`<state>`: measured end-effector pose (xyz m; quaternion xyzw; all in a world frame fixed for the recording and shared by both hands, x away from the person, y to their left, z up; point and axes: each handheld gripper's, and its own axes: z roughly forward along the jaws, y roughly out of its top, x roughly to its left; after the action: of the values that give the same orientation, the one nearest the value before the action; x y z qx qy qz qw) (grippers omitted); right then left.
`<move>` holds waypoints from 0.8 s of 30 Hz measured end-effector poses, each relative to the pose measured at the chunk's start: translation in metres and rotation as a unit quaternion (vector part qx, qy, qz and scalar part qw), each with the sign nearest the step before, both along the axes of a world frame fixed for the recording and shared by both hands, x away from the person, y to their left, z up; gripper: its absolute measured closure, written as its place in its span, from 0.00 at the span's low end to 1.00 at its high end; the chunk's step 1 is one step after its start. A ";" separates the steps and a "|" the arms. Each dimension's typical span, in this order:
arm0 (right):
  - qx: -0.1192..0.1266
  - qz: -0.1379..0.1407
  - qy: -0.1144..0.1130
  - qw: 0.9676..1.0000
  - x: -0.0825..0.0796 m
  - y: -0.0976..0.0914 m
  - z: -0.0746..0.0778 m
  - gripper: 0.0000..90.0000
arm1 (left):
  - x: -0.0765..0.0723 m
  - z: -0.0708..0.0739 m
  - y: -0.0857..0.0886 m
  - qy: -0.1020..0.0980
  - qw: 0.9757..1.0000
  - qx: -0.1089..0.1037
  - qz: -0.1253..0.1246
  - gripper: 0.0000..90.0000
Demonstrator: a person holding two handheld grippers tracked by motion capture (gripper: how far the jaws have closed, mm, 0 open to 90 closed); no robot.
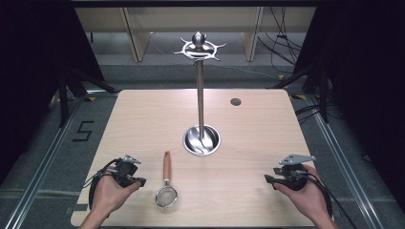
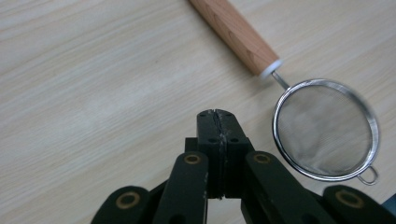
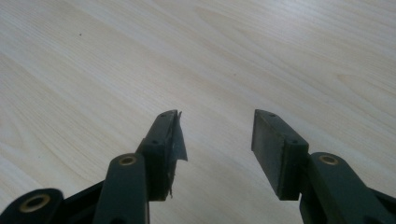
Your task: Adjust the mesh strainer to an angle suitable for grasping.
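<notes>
Strainer (image 1: 166, 194) beside left gripper (image 1: 139, 181) | utensil stand (image 1: 201, 136) behind | path clear

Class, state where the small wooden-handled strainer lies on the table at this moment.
In the high view the strainer lies near the table's front edge, left of centre, just right of the left gripper, handle pointing toward the stand.

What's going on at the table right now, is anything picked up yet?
Nothing is held yet. A person has a gripper in each hand, both low at the near edge of the wooden table. The left gripper is shut on nothing, right beside the small wooden-handled strainer lying flat. The right gripper is open over bare wood. The metal hook stand stands upright at mid-table with nothing hanging on it.
</notes>
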<state>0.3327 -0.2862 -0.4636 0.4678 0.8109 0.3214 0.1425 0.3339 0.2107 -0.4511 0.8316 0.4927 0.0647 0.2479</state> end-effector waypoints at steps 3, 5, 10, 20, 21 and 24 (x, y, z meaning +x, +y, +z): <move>-0.008 0.000 0.008 1.000 0.000 0.000 0.002 0.58 | 0.004 0.007 -0.007 -0.016 1.000 -0.009 0.014 0.99; -0.009 0.004 0.004 1.000 0.001 0.000 0.001 0.58 | 0.009 0.015 -0.013 -0.023 1.000 -0.016 -0.004 0.99; -0.015 0.010 0.015 1.000 0.000 -0.001 0.004 0.58 | 0.026 0.024 -0.045 -0.030 0.999 -0.012 -0.040 0.99; -0.017 0.016 0.011 1.000 0.000 -0.002 0.004 0.59 | 0.074 0.009 -0.089 0.022 0.998 0.019 -0.059 0.99; -0.012 0.014 0.004 1.000 0.000 -0.001 0.003 0.58 | 0.084 0.005 -0.096 0.030 0.998 0.019 -0.050 0.99; -0.010 0.012 0.018 1.000 0.000 -0.002 0.005 0.58 | 0.093 0.004 -0.104 0.032 0.998 0.028 -0.049 0.99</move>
<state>0.3326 -0.2883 -0.4583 0.4624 0.8219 0.3065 0.1291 0.4265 0.1068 -0.4472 0.8633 0.4567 0.0397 0.2111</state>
